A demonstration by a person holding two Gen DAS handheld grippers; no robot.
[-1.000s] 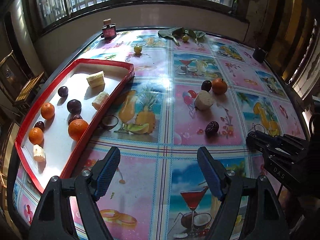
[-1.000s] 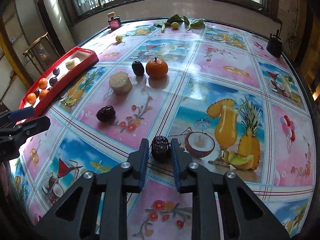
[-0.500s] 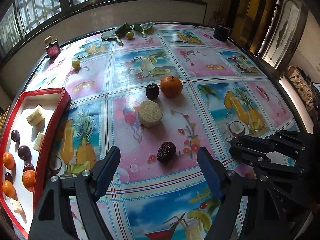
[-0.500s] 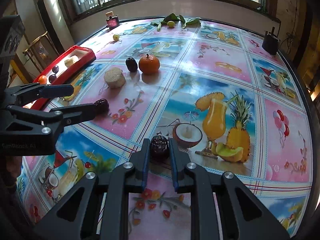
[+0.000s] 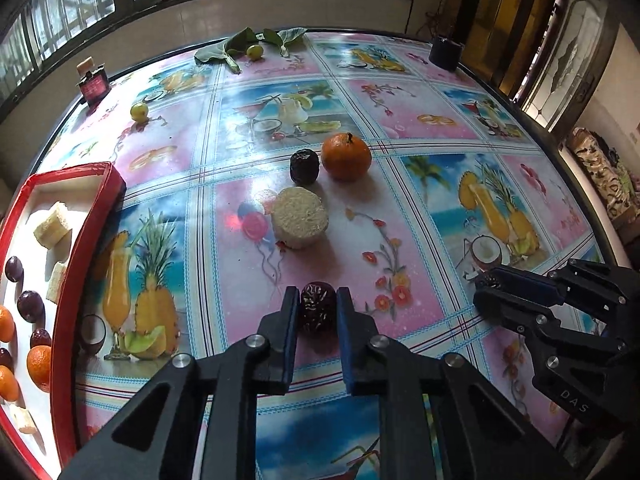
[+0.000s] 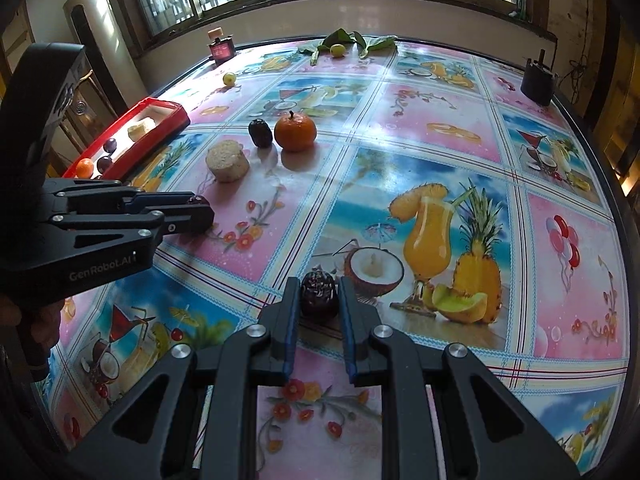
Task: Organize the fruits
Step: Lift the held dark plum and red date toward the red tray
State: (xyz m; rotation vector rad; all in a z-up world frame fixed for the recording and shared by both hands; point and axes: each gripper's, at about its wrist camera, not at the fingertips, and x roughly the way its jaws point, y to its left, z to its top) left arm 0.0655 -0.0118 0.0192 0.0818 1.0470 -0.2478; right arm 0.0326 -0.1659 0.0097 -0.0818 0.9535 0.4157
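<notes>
Tabletop: left gripper (image 5: 318, 312) clamps date (image 5: 318, 310); right gripper (image 6: 319, 298) clamps second date (image 6: 318, 292).

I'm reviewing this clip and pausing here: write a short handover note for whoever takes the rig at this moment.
Left gripper: shut on a wrinkled dark date, at table level.
Right gripper: shut on a second date, also low over the table.
Red tray at the left edge already holds oranges, dark plums and pale fruit chunks.
Left on the tablecloth: orange, dark date beside it, round pale slice, two small green fruits farther back.
Next, probably: carry both dates to the tray.
</notes>
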